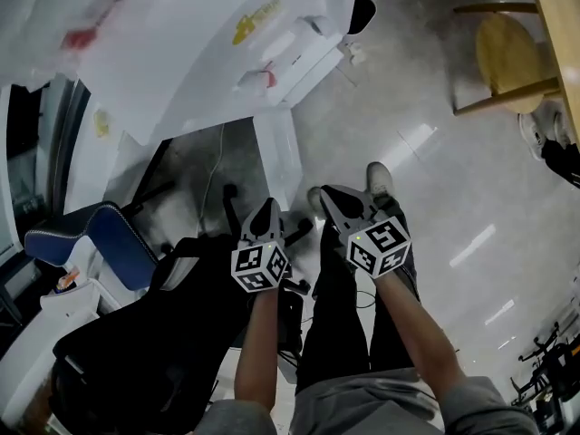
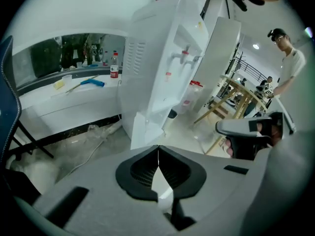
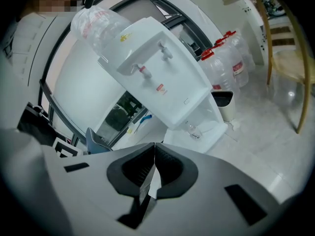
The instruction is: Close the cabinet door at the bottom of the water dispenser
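Cabinet door [image 1: 277,157] at foot of water dispenser [image 1: 227,43] stands swung open, sticking out from base, well apart from both grippers. Dispenser top washed out by glare in head view and cut off at frame edge; cabinet interior hidden there. Right gripper view shows open compartment with small clear item [image 3: 194,131] inside, too small to name. Left gripper [image 1: 265,208]: jaws pressed together, nothing between. Right gripper [image 1: 331,198]: same, tips meeting, empty. Black office chair [image 1: 136,352] at lower left, partly cut off.
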A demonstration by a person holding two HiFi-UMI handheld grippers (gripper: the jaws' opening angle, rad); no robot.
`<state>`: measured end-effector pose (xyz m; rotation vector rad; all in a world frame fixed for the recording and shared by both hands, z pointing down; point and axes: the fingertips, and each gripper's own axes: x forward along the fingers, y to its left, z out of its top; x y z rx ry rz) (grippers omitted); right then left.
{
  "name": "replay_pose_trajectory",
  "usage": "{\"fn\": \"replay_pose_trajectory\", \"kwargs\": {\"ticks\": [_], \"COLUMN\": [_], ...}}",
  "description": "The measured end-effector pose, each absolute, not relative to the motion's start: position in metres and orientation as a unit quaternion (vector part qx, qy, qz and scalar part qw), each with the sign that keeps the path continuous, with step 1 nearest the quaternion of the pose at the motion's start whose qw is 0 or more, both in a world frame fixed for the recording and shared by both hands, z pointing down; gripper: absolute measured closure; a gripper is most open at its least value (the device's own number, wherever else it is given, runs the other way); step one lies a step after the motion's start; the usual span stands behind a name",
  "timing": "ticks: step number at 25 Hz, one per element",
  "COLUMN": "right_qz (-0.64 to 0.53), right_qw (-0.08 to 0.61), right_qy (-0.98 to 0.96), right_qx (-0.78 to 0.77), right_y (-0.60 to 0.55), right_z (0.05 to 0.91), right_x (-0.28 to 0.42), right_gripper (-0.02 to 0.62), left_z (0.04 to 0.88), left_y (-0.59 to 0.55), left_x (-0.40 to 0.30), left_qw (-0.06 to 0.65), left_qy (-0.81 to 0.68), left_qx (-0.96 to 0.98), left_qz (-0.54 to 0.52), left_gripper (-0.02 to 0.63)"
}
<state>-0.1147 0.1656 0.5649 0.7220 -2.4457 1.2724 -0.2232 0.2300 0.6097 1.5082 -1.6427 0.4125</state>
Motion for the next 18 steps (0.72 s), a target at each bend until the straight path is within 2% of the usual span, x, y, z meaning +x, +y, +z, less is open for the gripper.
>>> {"fn": "replay_pose_trajectory", "kwargs": {"ticks": [8, 18], "right_qz": [0.448, 0.454], "right_qw": [0.151, 0.162], "right_qy": [-0.844, -0.836], "right_qx": [0.255, 0.262], "right_y": [0.178, 0.196], "right_z": [0.591, 0.609], "right_x": [-0.114, -0.107], "right_gripper": [0.584, 0.584], "left_z": [0.680, 0.748], "left_y": [0.255, 0.275], "left_x": [-0.267, -0.281], "left_qw": [0.438, 0.540], "left_qy": [-0.677, -0.661], "left_qx": [0.553, 0.486], "left_qz": [0.211, 0.191], "left_gripper": [0.595, 0.595]}}
